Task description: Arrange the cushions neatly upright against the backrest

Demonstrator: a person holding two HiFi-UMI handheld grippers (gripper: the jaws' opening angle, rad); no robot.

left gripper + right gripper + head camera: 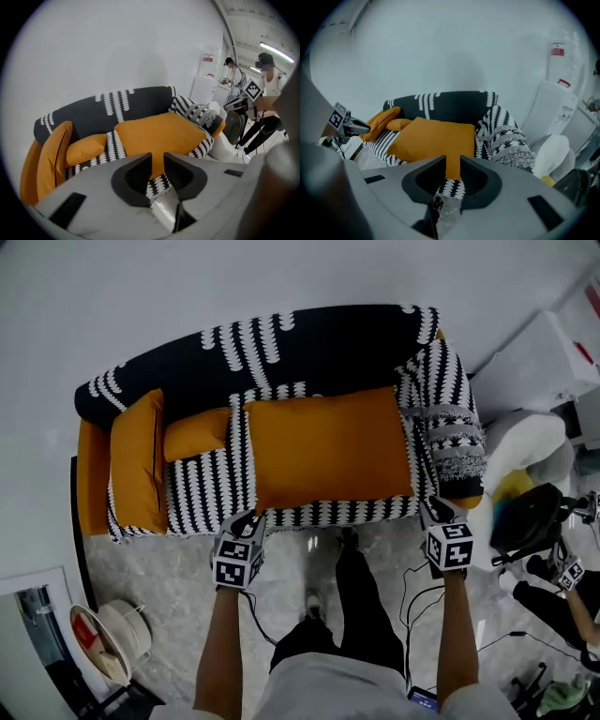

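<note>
A large orange cushion (328, 451) lies flat on the seat of the black-and-white patterned sofa (309, 348); it also fills the middle of both gripper views (157, 133) (433, 136). A small orange cushion (195, 432) lies at the seat's left. Another orange cushion (138, 460) stands on edge against the left armrest. My left gripper (246, 521) hovers at the sofa's front edge by the big cushion's near left corner, and my right gripper (436, 510) by its near right corner. Both (158, 161) (453, 164) are open with a narrow gap and hold nothing.
A black-and-white patterned cushion (455, 442) rests on the right armrest. Cables (412, 601) trail over the marble floor by my legs. A white basket (117, 638) stands at the lower left. White appliances (539, 357), a black bag (530, 517) and other people (267, 93) crowd the right.
</note>
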